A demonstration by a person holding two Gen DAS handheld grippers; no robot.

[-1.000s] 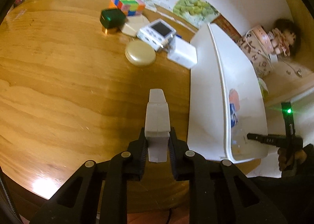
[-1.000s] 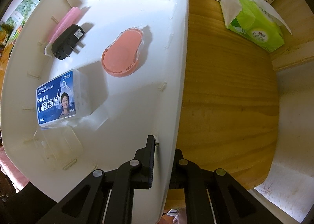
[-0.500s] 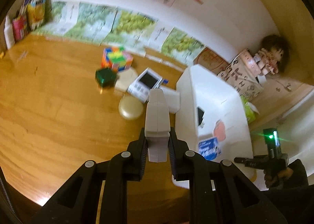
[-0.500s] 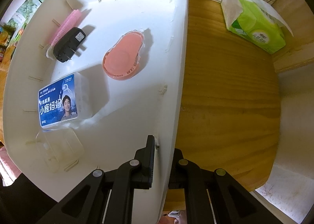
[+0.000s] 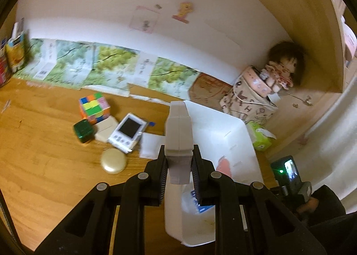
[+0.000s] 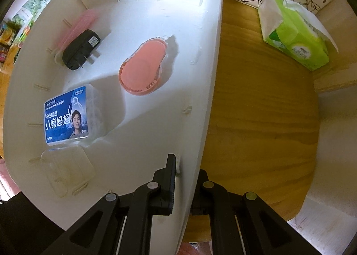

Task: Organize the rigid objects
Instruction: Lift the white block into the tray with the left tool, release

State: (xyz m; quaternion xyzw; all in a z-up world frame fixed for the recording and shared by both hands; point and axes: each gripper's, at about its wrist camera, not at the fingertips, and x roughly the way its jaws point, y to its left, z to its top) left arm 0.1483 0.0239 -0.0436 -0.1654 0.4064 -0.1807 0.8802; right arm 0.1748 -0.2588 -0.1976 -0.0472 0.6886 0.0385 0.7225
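Wooden counter [image 5: 44, 165], white wall behind; white bin [image 6: 156, 121] at right, holding black charger [image 6: 80, 53], pink case [image 6: 142, 72], blue-labelled box [image 6: 67, 118]. Left gripper [image 5: 178, 165] fingers clamped on grey block [image 5: 178, 138], now raised off counter versus a second ago and carried over bin's near corner, so likely next in. Right gripper [image 6: 185, 179] fingers pinched on bin wall, unmoved; cube [image 5: 94, 107], green box [image 5: 83, 131], handheld device [image 5: 127, 132], gold disc [image 5: 113, 161] unsorted.

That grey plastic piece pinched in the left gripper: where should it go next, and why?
Probably onward over the white plastic bin and down. The left gripper is shut on the grey plastic piece, held above the wooden table, while the right gripper clamps the bin's wall. Other small items already lie inside.
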